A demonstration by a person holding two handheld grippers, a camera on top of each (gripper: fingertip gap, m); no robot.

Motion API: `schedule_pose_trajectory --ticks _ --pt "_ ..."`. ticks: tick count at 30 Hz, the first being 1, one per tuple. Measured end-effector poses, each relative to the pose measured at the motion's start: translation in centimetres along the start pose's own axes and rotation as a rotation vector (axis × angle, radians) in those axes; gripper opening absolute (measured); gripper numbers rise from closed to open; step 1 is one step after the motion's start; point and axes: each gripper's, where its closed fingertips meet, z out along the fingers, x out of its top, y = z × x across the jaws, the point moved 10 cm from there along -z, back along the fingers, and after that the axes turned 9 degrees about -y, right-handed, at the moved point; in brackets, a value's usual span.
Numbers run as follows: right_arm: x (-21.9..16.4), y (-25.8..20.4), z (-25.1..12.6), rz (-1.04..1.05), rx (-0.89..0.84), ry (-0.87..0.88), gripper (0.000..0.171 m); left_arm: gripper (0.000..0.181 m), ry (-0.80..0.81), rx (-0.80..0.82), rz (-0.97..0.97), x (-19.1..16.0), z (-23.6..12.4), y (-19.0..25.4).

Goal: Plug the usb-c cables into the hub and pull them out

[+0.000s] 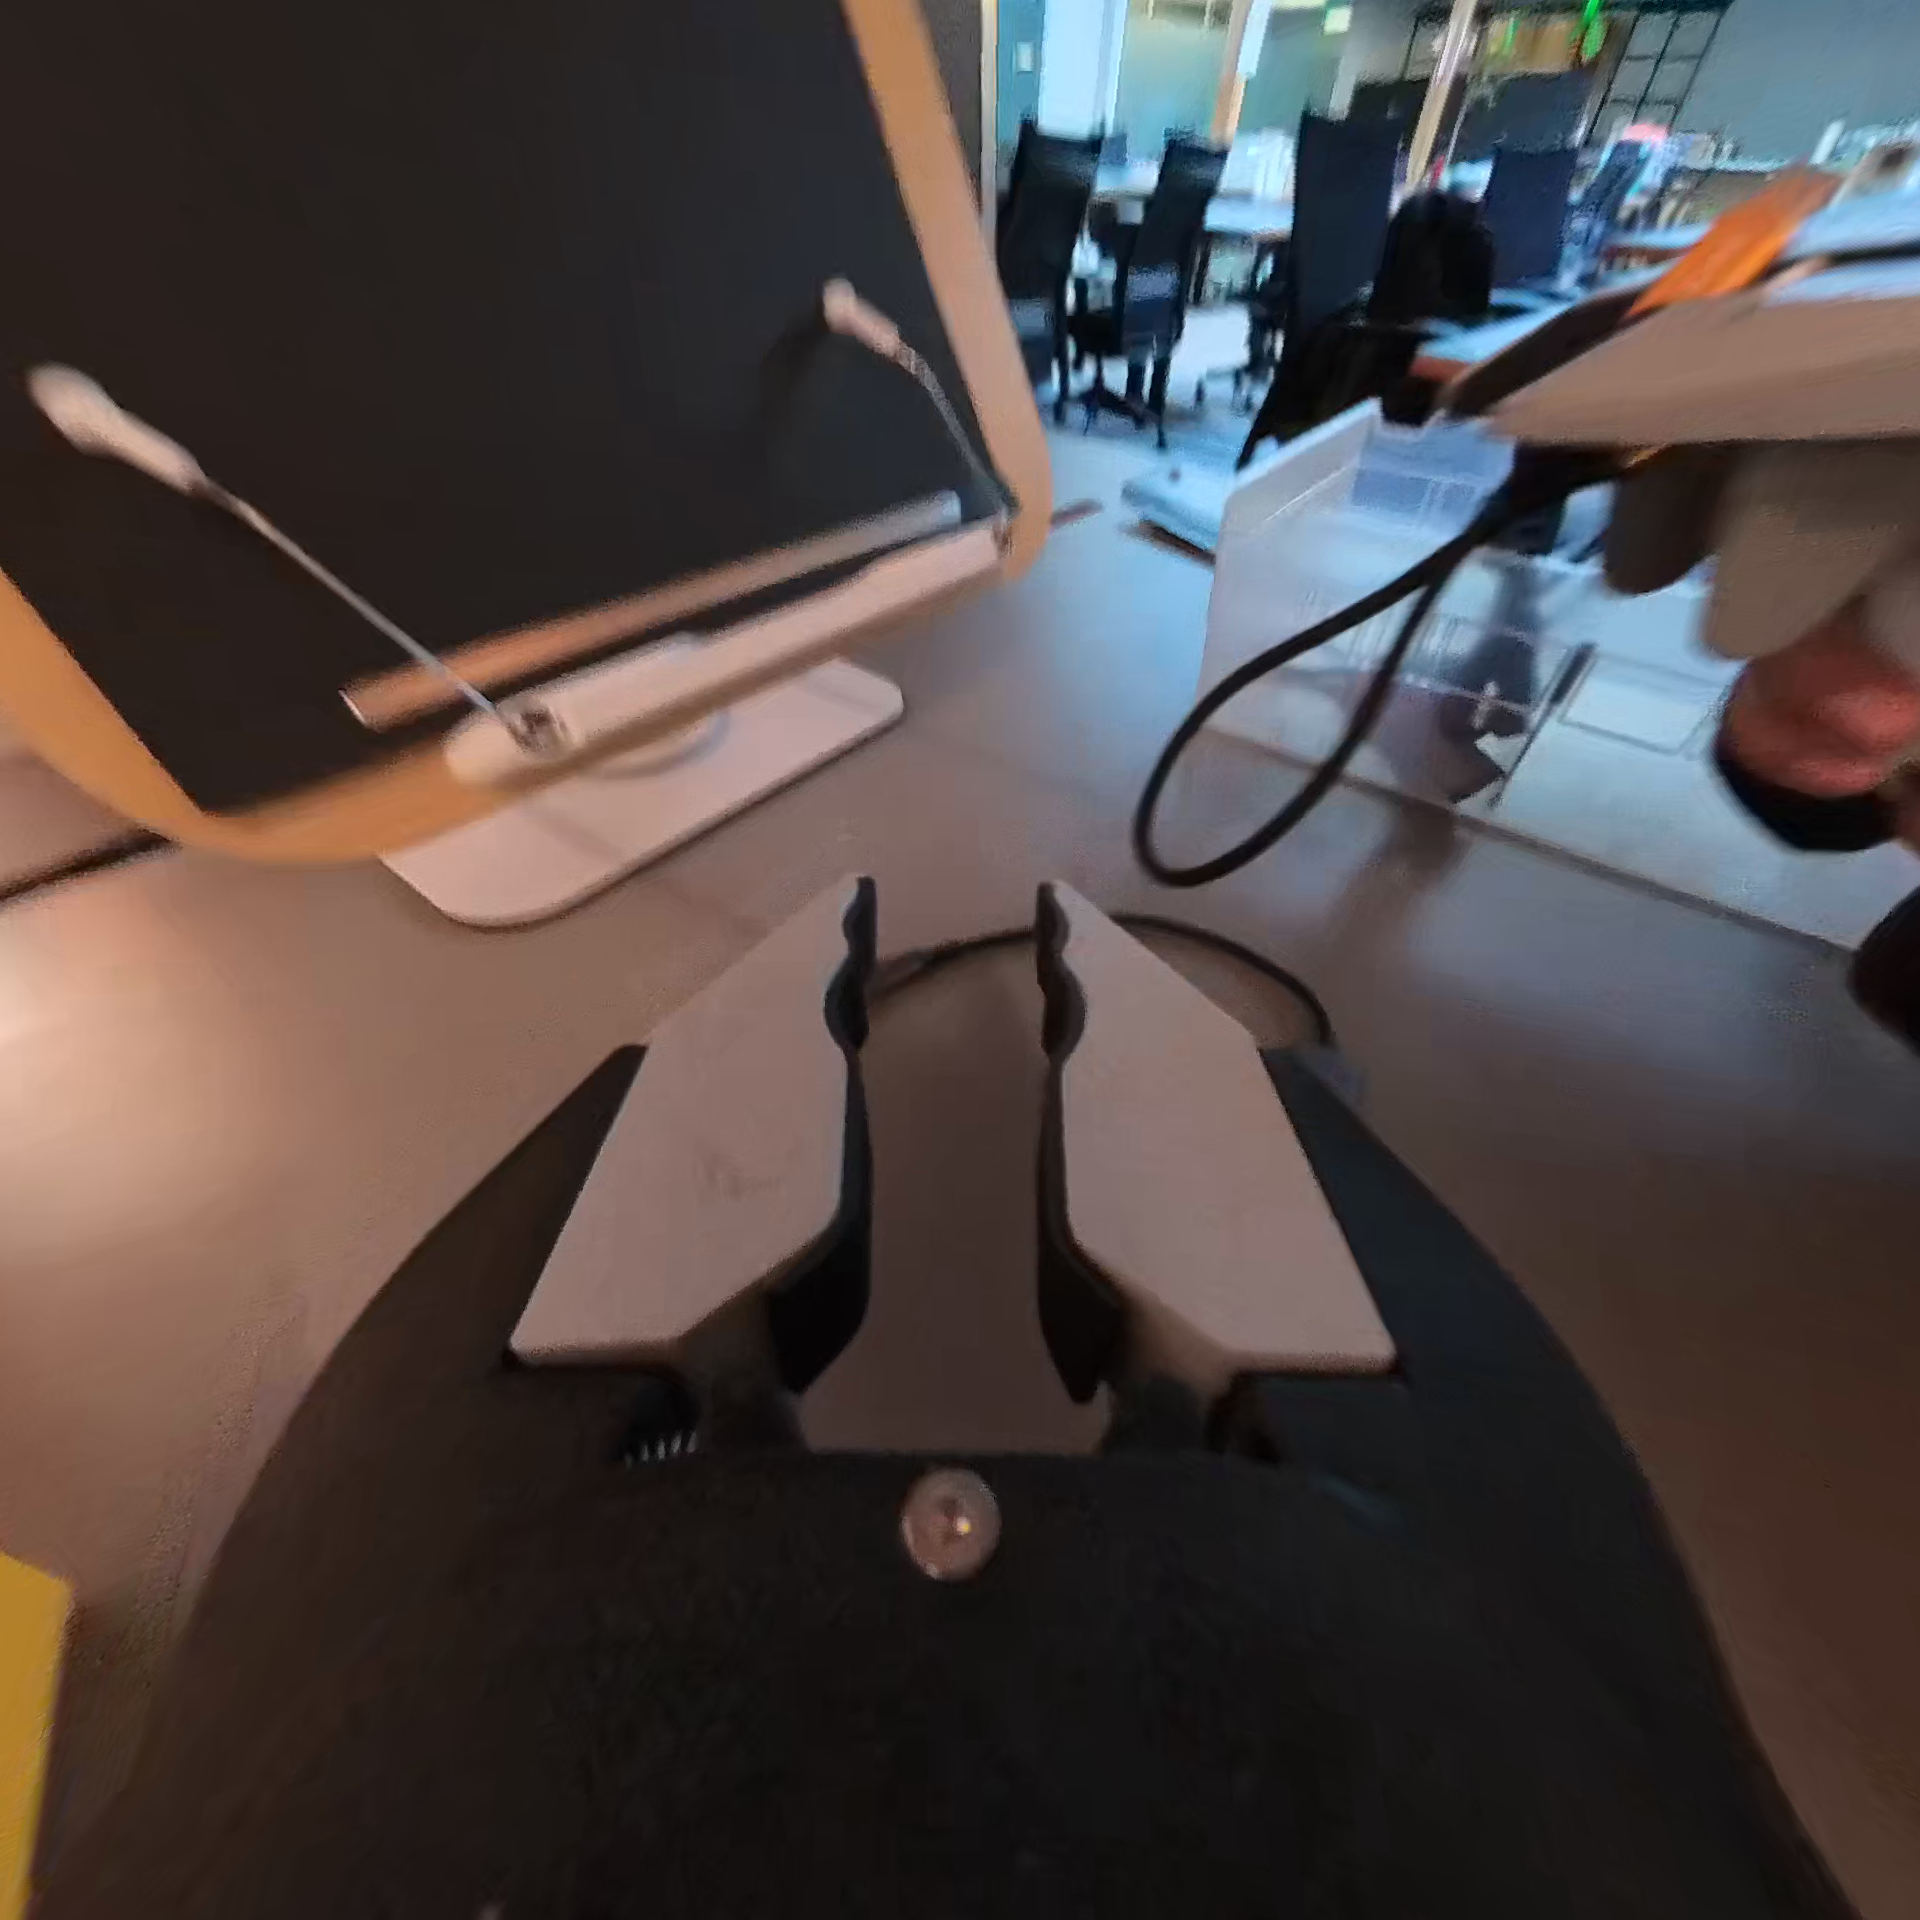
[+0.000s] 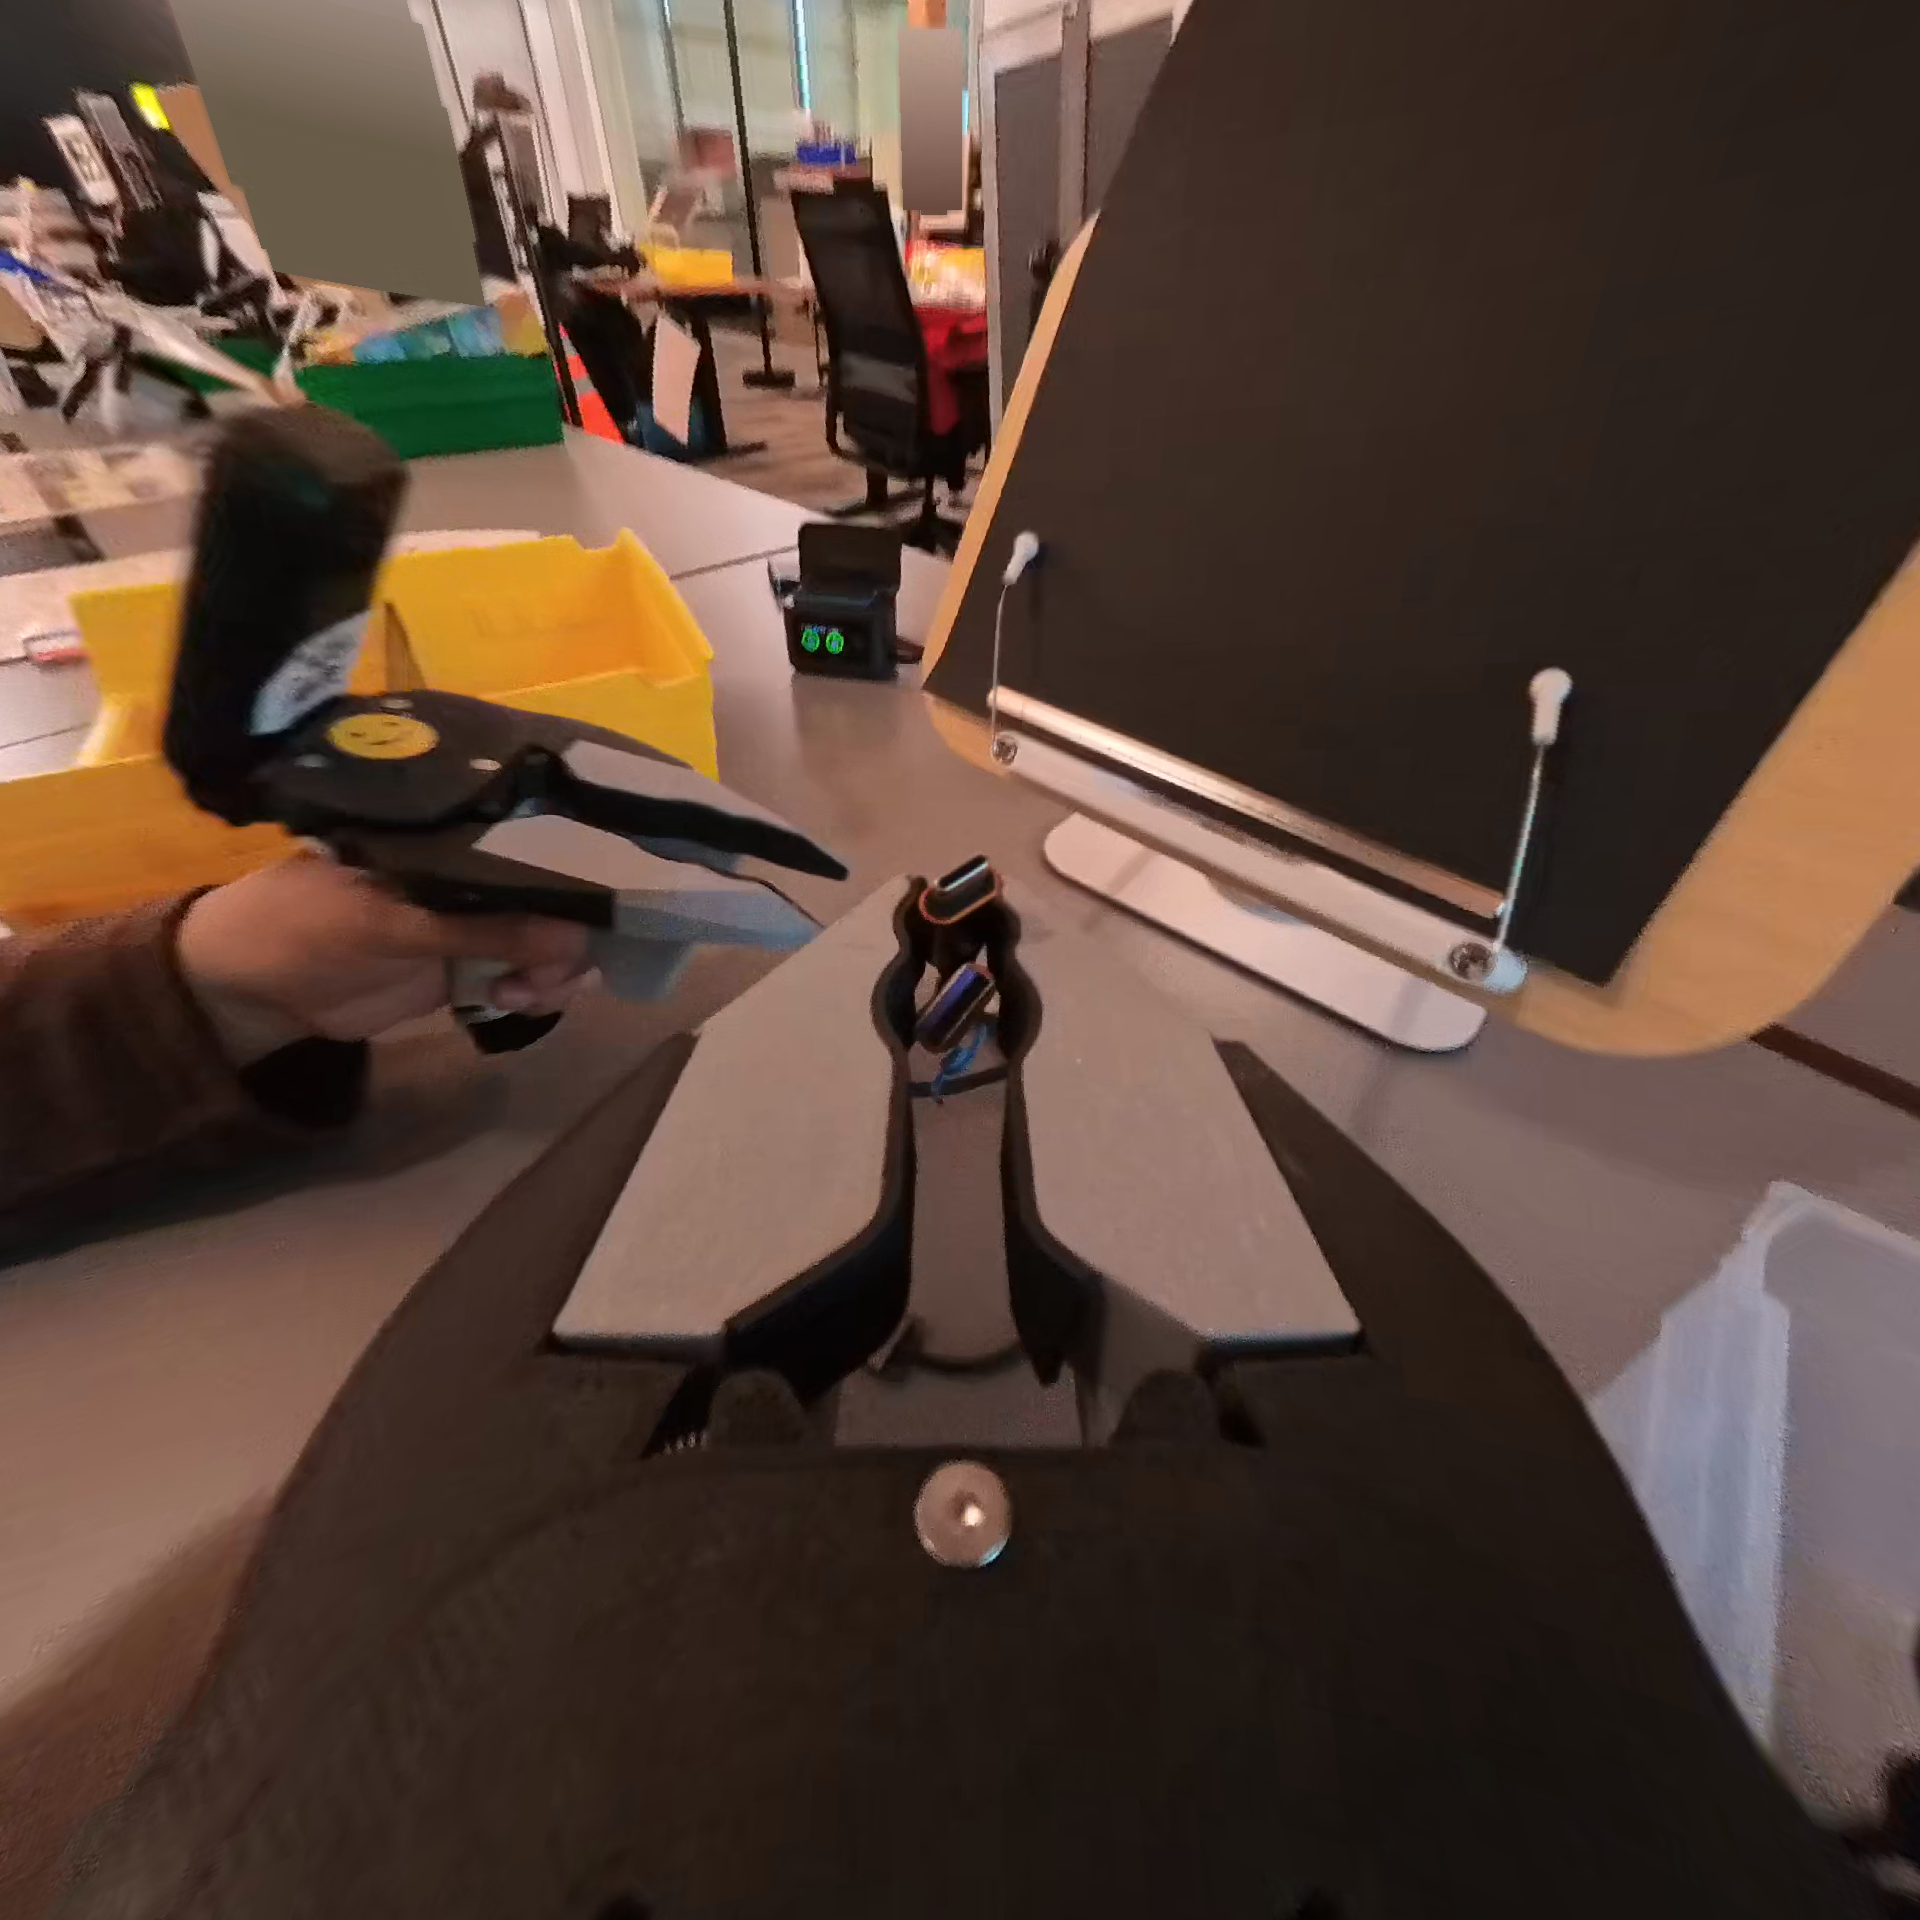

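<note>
Smooth grey table (image 2: 1351, 1143), right gripper (image 2: 961, 935) clamping black USB-C plug (image 2: 961, 891), left gripper (image 1: 956, 961) parted.

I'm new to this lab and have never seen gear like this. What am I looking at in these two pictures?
There is no robot here: a person holds a hand-squeezed tool in each hand, and each tool carries a camera that looks out along its two fingers.

In the left wrist view, the left tool is open and empty above the grey table.

In the right wrist view, the right tool is shut on a usb-c plug. Its black cable loops down in the left view.

Also on the table are a tilted board on a white stand, a yellow bin and a small black device. I cannot pick out the hub for certain.
</note>
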Motion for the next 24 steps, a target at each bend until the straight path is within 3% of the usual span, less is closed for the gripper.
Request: schedule_pose_trajectory --ticks 4,8,10,14,15,17,18,22,24 --pt "2.8 -1.4 -4.7 -0.07 -0.071 -0.158 0.008 0.033 -0.189 -0.025 -0.02 -1.4 1.9 -0.2" --pt "6.0 -2.9 -8.6 -0.132 -0.119 -0.478 0.008 0.032 -0.201 -0.035 0.006 -1.8 2.1 -0.1" --pt "6.2 -3.2 -8.8 -0.114 -0.095 -0.654 0.008 0.029 -0.191 -0.011 0.031 -1.8 1.9 -0.2" --pt "2.9 -2.5 -4.5 -0.105 -0.131 -0.938 0.009 0.028 -0.198 0.026 0.044 -1.9 1.7 -0.8" --pt "1.4 -2.0 -3.0 -0.111 -0.159 -1.029 0.015 0.027 -0.205 0.043 0.051 -1.9 1.6 -1.0" --pt "-1.6 -0.9 -0.6 -0.131 -0.214 -1.214 0.047 0.026 -0.22 0.071 0.067 -2.0 1.5 -1.3" --pt "-2.6 -0.7 0.4 -0.133 -0.212 -1.266 0.045 0.026 -0.225 0.082 0.067 -2.1 1.5 -1.5" --pt "-2.6 -1.8 3.3 -0.175 -0.119 -1.186 0.045 0.026 -0.233 0.166 0.072 -2.1 1.3 -2.2" --pt "-2.5 -3.4 4.6 -0.232 0.001 -1.141 0.049 0.0 -0.214 0.341 0.015 -1.9 1.3 -3.4"
